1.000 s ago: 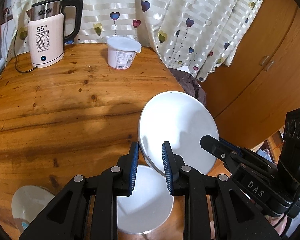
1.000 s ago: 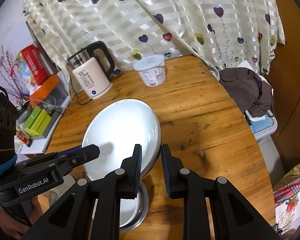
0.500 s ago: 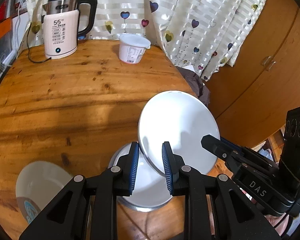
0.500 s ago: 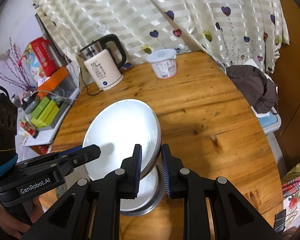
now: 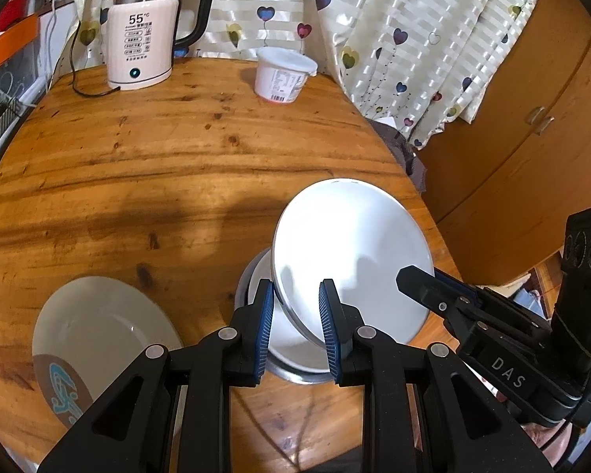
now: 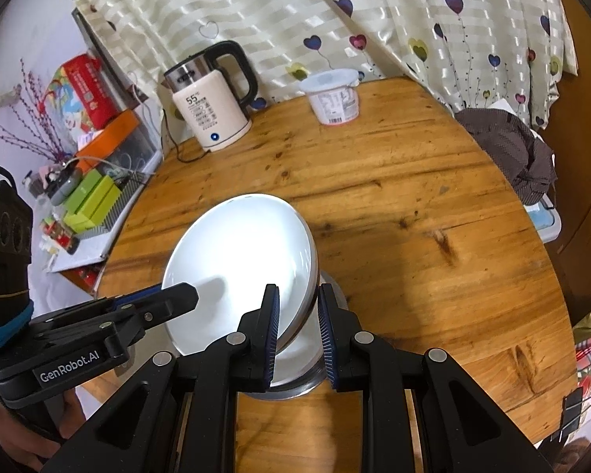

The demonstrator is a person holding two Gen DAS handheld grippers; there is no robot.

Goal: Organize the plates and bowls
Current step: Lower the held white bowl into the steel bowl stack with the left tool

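Item: one white plate [image 5: 350,260], round, glossy, shallow-rimmed, carried between us on two hand-held grippers. We have the left gripper [image 5: 295,327] nipped narrowly on the plate's near-left rim, blue ribbed pads either side of the edge, and the right gripper [image 6: 297,329] nipped likewise on the opposite rim; both sets of jaws are nearly closed, with only the rim's thickness between them. The plate sits tilted, its face turned up toward the cameras, held above a steel-edged white dish [image 5: 291,358] that rests on the wooden table [image 5: 145,165]. We judge the step in hand to be lowering the plate onto that dish to form a stack. To do it well we should level the plate first, both hands sinking evenly, centre it over the dish below, and loosen the jaws only once it has settled; glazed ware on such thin rim grips may slip if one side leads. Also on the table: a patterned plate [image 5: 98,339], pale with a brown and teal motif, lying flat, apart from the dish on the left; a cream electric kettle [image 5: 145,35] with black handle and brushed metal top; a white lidded plastic tub [image 5: 281,77]. The tabletop is round, varnished, knotty, amber-grained. Behind hangs a striped satin curtain [image 5: 394,27] printed with hearts.
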